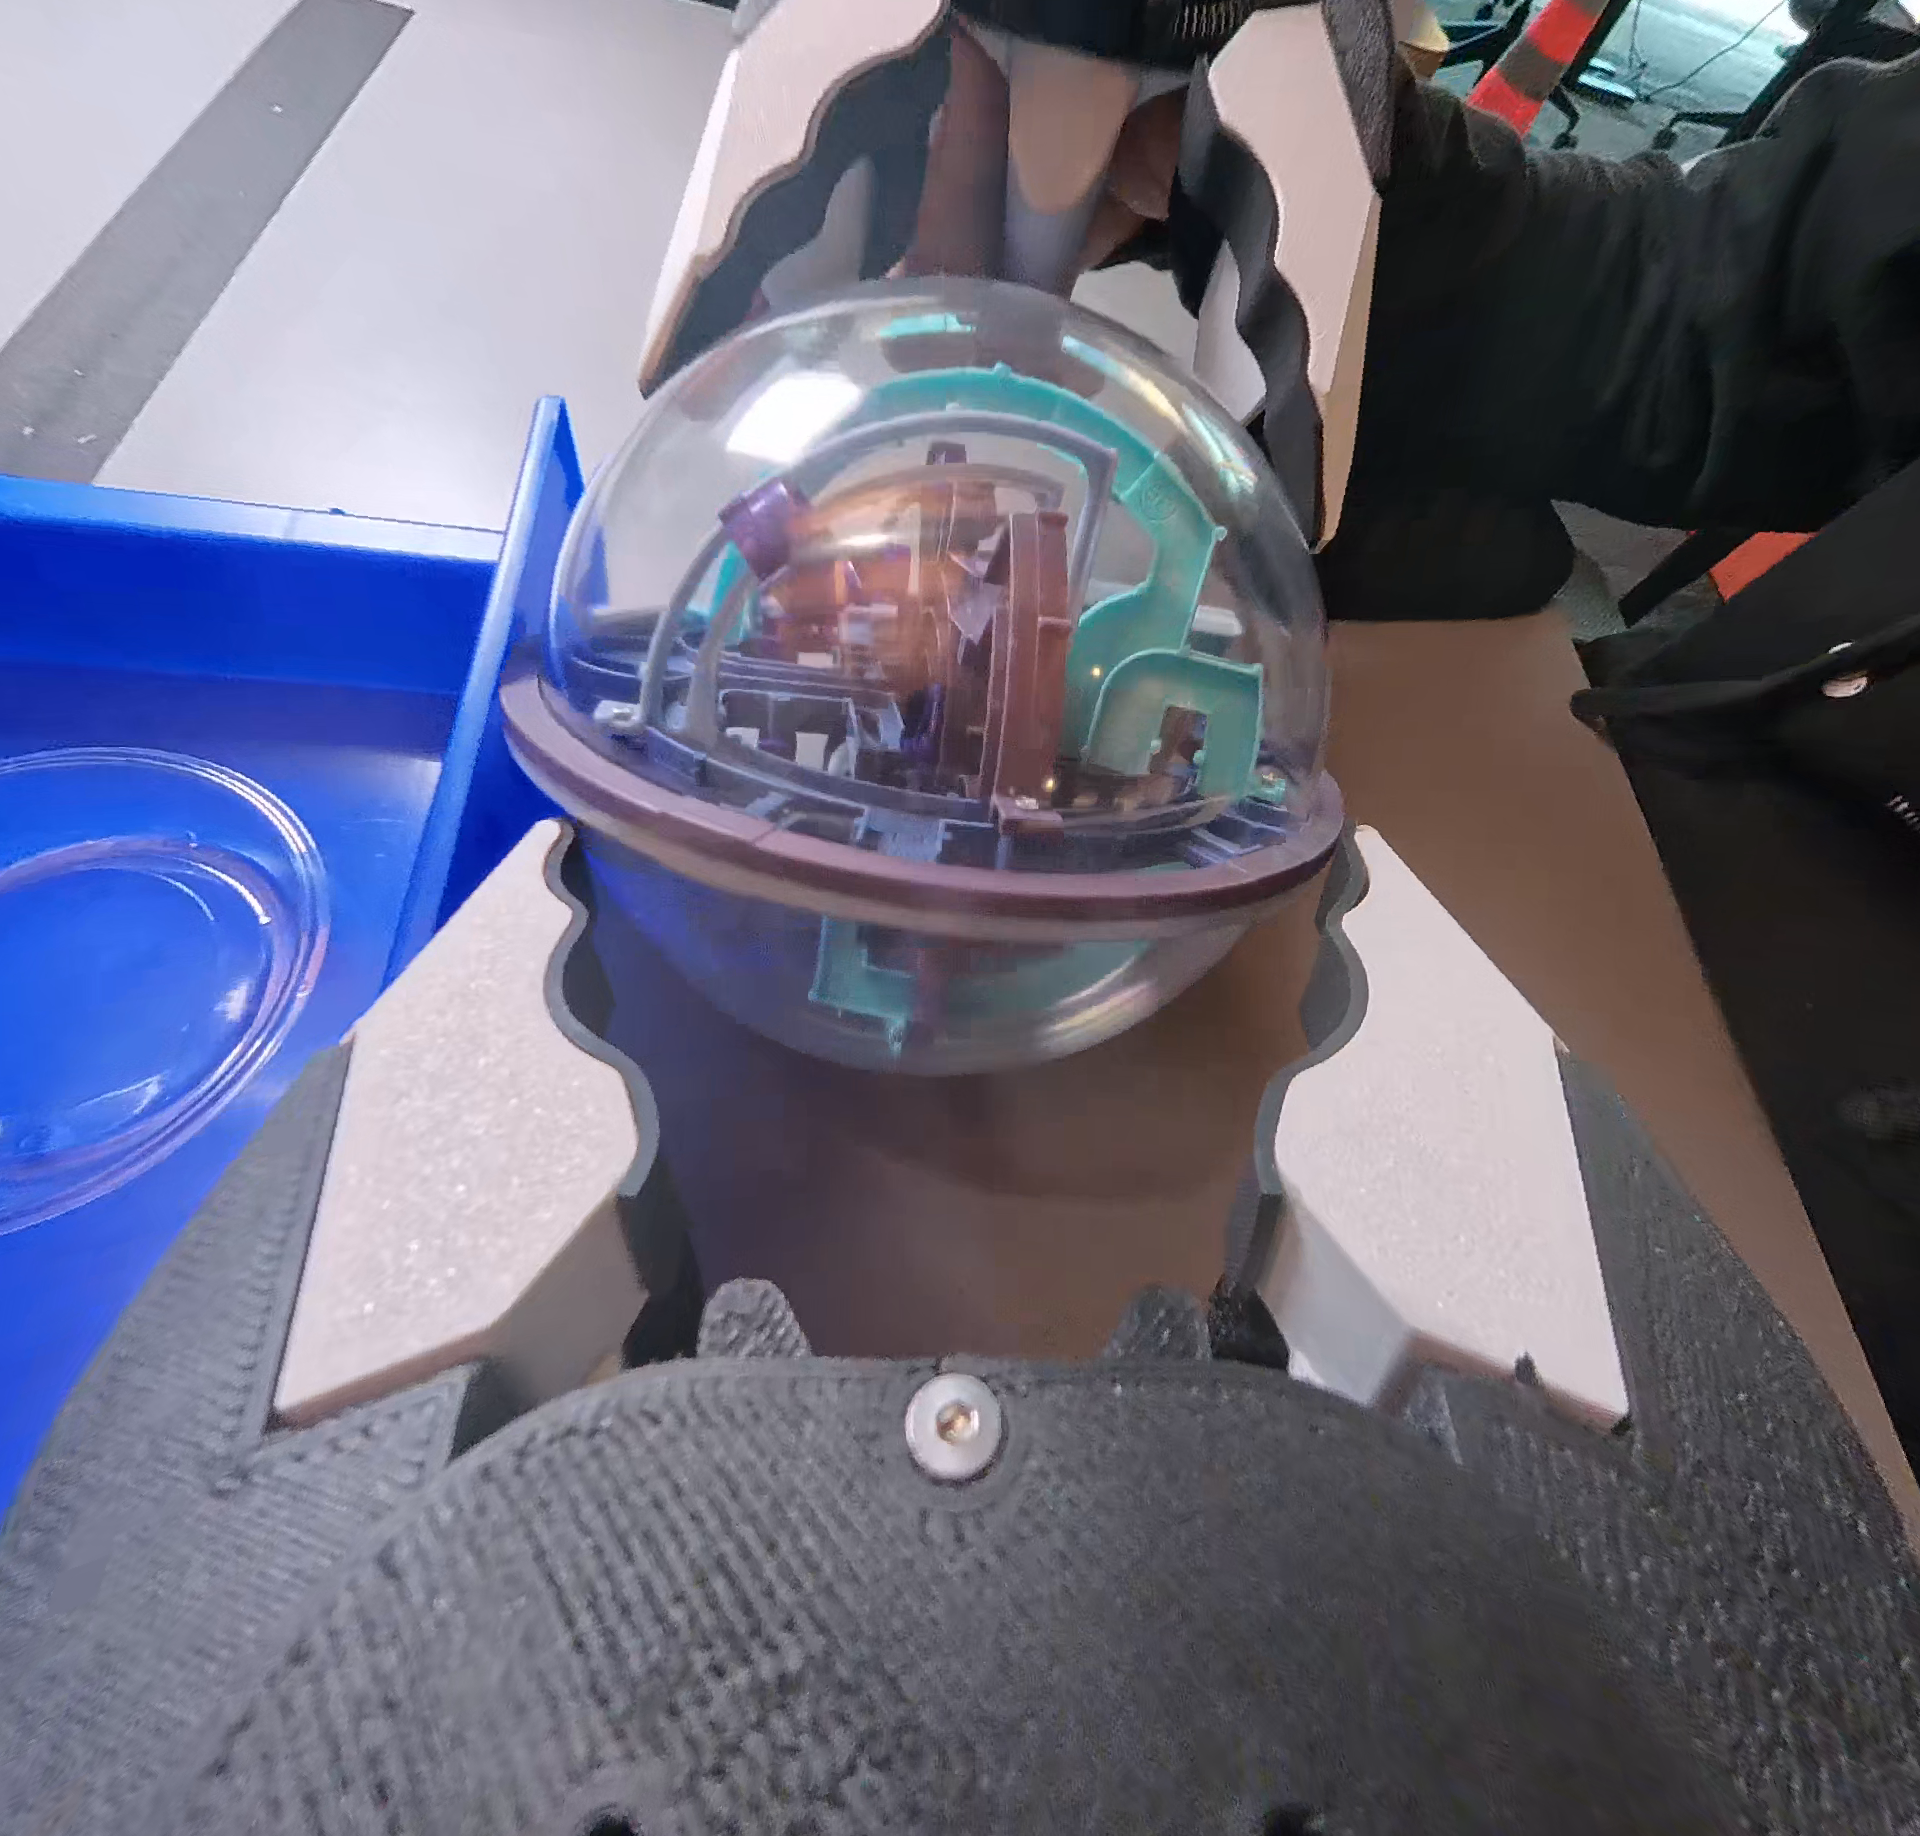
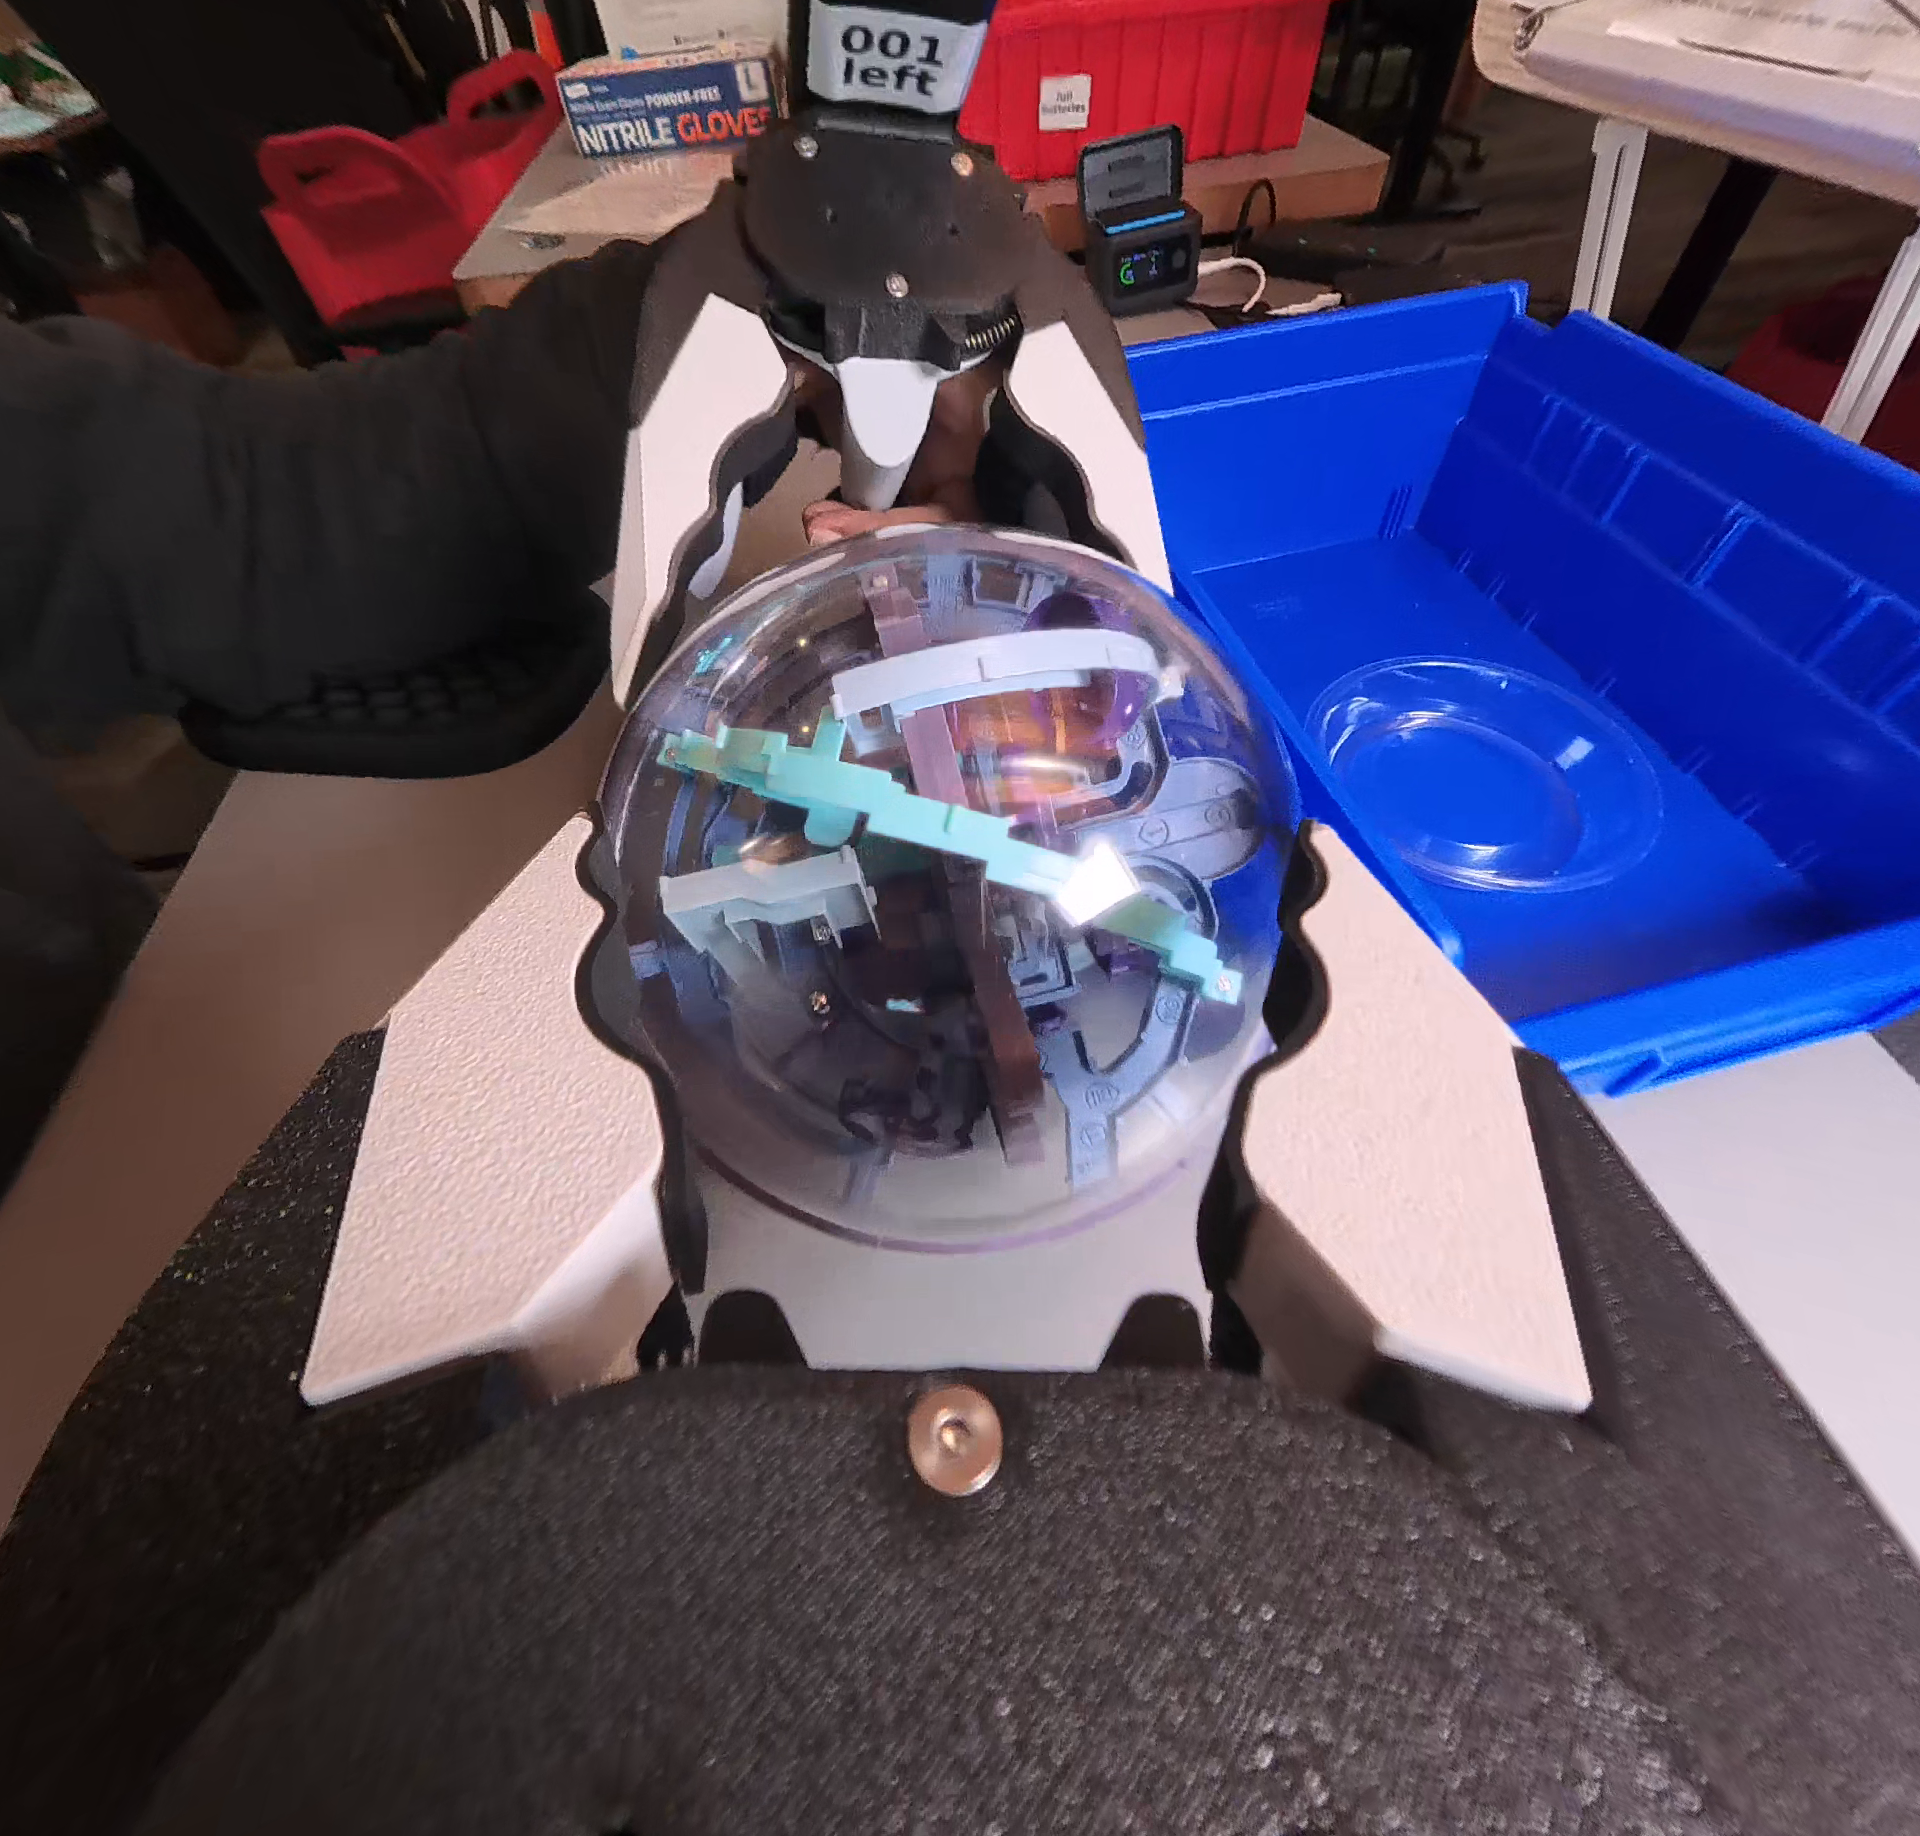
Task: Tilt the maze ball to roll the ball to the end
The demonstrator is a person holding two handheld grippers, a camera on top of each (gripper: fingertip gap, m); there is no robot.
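The maze ball (image 1: 914,685) was up off the tabletop (image 1: 312,259), cradled between two hand-held grippers that faced each other from opposite sides. The left gripper (image 1: 951,856) had its jaws spread wide and pressed on the sphere's lower half just under the dark purple seam; its wavy dark pads (image 1: 582,945) met the clear shell on both sides. The right gripper (image 2: 940,913) also stood spread wide, its pads (image 2: 608,913) hugging the globe at about its widest part, so both were pinching the same ball.

From the left side, the seam ran nearly level, dipping a little to one side, with the clear dome on top and the teal and brown tracks inside. From the right side, a teal track (image 2: 935,830) slanted across the middle. I could not pick out the small rolling ball for certain.

The globe lay straight ahead of each gripper, centred in both, neither nearer than the other. The line joining the two was the natural axis, so I judged any tilt would need both wrists turning together.

A blue bin (image 2: 1558,498) sat on the tabletop just beside them, holding a clear plastic dish (image 2: 1486,778).
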